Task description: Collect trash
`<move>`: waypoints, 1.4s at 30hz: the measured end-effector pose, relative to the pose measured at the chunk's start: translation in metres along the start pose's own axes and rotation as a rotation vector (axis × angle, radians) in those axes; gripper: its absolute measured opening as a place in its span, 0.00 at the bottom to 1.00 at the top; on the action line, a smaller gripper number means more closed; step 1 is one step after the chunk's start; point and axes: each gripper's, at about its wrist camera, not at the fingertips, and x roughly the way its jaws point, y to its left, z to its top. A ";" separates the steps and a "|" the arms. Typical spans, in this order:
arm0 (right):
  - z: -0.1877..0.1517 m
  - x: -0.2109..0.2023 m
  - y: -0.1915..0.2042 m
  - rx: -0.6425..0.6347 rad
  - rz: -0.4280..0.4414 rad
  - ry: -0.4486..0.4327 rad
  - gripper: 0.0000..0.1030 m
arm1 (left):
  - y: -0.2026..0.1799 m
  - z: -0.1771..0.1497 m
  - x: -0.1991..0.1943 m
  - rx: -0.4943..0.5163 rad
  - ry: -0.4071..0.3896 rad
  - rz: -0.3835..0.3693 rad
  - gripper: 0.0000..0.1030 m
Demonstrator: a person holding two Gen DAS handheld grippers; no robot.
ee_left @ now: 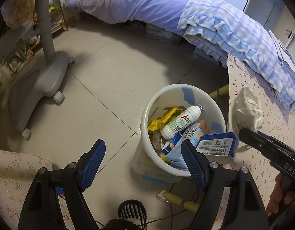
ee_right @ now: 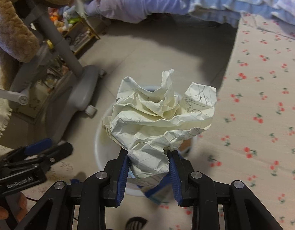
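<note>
Right gripper [ee_right: 148,164] clamped on crumpled lined paper [ee_right: 159,115] (pencil scribbles, unreadable), held above white bin [ee_left: 147,115] on the tiled floor. Left gripper [ee_left: 143,161] spread wide, holding nothing, beside the bin. Bin contents — white bottle [ee_left: 181,123] marked "AD", blue carton [ee_left: 216,143] with barcode and QR code, yellow wrapper [ee_left: 162,119]. Lettering "GenRobot.AI" on the left gripper's body.
</note>
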 end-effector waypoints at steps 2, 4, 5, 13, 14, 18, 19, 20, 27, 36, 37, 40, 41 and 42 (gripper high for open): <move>0.000 0.001 0.001 0.004 0.045 0.008 0.65 | -0.002 0.000 0.000 0.003 0.001 0.006 0.88; -0.001 -0.002 0.002 0.011 0.051 -0.012 0.73 | -0.001 -0.002 -0.002 -0.001 -0.002 0.000 0.88; -0.002 -0.005 0.003 0.002 0.046 -0.023 0.73 | -0.001 -0.002 -0.003 -0.004 -0.002 -0.004 0.88; -0.013 -0.033 -0.008 0.019 -0.033 -0.036 0.73 | -0.013 -0.013 -0.013 -0.009 -0.007 -0.043 0.89; -0.017 -0.040 -0.012 0.024 -0.057 -0.039 0.73 | -0.018 -0.016 -0.016 -0.007 -0.011 -0.055 0.90; -0.030 -0.077 -0.027 0.056 -0.171 -0.069 0.76 | -0.041 -0.028 -0.031 0.033 -0.038 -0.088 0.91; -0.034 -0.086 -0.030 0.066 -0.196 -0.079 0.76 | -0.048 -0.031 -0.035 0.049 -0.046 -0.094 0.91; -0.038 -0.095 -0.032 0.075 -0.218 -0.089 0.77 | -0.055 -0.035 -0.039 0.067 -0.055 -0.100 0.92; -0.090 -0.159 -0.041 0.111 -0.380 -0.151 0.88 | -0.102 -0.076 -0.067 0.193 -0.076 -0.140 0.97; -0.157 -0.194 -0.046 0.182 -0.488 -0.232 0.99 | -0.135 -0.129 -0.090 0.253 -0.170 -0.113 0.98; -0.163 -0.195 -0.045 0.180 -0.503 -0.237 0.99 | -0.137 -0.133 -0.090 0.255 -0.173 -0.104 0.98; -0.179 -0.198 -0.045 0.166 -0.565 -0.263 0.99 | -0.141 -0.145 -0.091 0.251 -0.198 -0.074 0.98; -0.181 -0.198 -0.044 0.158 -0.584 -0.268 0.99 | -0.143 -0.149 -0.093 0.250 -0.210 -0.068 0.98; -0.183 -0.198 -0.044 0.151 -0.597 -0.272 0.99 | -0.144 -0.151 -0.094 0.251 -0.217 -0.065 0.98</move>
